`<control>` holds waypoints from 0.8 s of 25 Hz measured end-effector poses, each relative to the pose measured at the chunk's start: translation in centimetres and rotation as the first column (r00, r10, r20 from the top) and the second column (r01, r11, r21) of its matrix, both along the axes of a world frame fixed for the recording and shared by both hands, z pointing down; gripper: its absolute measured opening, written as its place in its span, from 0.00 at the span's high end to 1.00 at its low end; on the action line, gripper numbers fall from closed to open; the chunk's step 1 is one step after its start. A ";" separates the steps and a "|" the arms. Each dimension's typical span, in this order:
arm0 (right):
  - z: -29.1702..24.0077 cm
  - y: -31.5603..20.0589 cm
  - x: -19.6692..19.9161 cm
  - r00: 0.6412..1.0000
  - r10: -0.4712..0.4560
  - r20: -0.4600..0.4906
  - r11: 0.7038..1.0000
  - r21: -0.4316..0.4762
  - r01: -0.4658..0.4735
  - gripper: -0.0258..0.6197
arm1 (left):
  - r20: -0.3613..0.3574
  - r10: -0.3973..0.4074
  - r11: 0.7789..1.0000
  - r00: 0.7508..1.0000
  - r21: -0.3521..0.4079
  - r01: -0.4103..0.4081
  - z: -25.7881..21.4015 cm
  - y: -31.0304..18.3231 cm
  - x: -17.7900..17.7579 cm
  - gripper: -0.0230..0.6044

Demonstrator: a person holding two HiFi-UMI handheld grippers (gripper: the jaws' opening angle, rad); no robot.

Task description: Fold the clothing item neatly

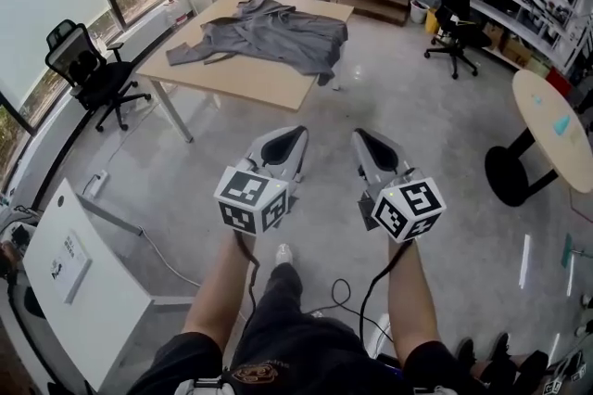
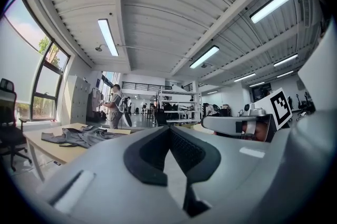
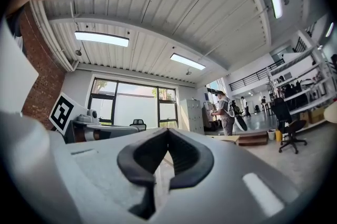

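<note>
The left tongs [image 1: 295, 135] and right tongs [image 1: 363, 136], side by side, are both closed and empty. The grey garment [image 1: 278, 36] lies rumpled on the wooden counter [image 1: 255, 82] at twelve o'clock, well apart.

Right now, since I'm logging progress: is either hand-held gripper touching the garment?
No: the left hand-held gripper and right hand-held gripper hang over floor, apart from the garment on the table.

Grey garment [image 1: 269, 37], pale wood table [image 1: 243, 80], black office chair [image 1: 88, 70].
</note>
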State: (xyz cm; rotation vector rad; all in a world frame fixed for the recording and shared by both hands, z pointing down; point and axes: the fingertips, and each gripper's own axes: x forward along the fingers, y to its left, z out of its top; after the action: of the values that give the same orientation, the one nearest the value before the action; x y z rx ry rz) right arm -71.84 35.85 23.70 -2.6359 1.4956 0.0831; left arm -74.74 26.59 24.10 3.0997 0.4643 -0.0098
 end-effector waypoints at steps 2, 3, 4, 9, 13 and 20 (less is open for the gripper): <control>0.6 -0.8 1.9 1.000 0.017 0.009 1.000 -0.010 -0.017 0.96 | 0.012 0.008 1.000 1.000 -0.014 -0.008 0.8 -1.0 1.9 0.95; 1.0 -1.3 3.0 1.000 0.026 0.014 1.000 -0.018 -0.026 0.96 | 0.018 0.009 1.000 1.000 -0.022 -0.009 1.3 -1.6 3.0 0.95; 1.3 -1.9 4.3 0.999 0.034 0.020 0.999 -0.026 -0.033 0.96 | 0.023 0.008 1.000 1.000 -0.030 -0.007 1.7 -2.3 4.2 0.95; 2.3 -5.5 10.4 0.998 0.063 0.031 0.996 -0.065 -0.061 0.96 | 0.032 0.020 0.998 0.999 -0.061 -0.018 2.7 -6.4 10.8 0.95; 2.5 -7.9 15.4 0.994 0.099 0.038 0.992 -0.087 -0.096 0.96 | 0.038 0.051 0.996 0.998 -0.072 -0.048 3.0 -9.0 15.6 0.95; 1.9 -10.7 22.7 0.989 0.143 0.033 0.984 -0.114 -0.139 0.96 | 0.060 0.086 0.992 0.994 -0.101 -0.080 3.5 -11.9 22.8 0.95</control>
State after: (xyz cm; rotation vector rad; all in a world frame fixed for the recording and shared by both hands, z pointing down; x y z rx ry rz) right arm -49.11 25.12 25.63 -2.8106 1.3365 -0.0444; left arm -51.95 14.71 27.61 2.9720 0.5723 0.0646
